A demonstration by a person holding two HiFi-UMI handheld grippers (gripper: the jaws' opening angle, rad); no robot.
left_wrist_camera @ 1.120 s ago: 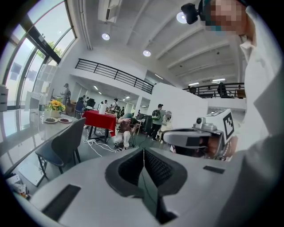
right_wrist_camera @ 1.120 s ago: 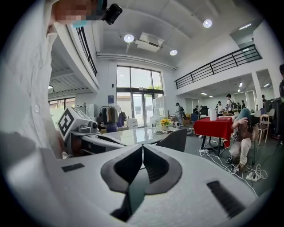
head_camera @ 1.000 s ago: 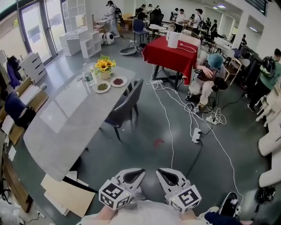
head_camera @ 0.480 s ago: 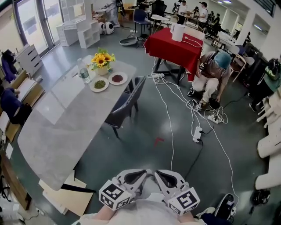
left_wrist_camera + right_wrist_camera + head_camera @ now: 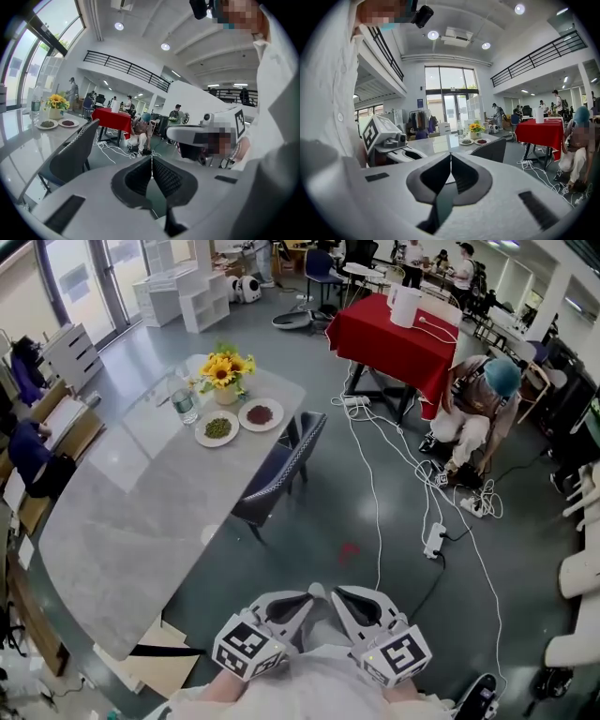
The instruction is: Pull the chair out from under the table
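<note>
Two empty tools, pressed together — left tool [image 5: 316, 591]; right tool [image 5: 339, 593]; quilted dark chair [image 5: 281, 474]; glossy grey table [image 5: 112, 521].

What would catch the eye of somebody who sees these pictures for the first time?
Most likely the red tablecloth at the top of the head view, and the yellow sunflowers at the far end of the long grey table on the left. Next comes the dark chair pushed in at that table's right side, with the left gripper and the right gripper shut and empty at the bottom edge.
</note>
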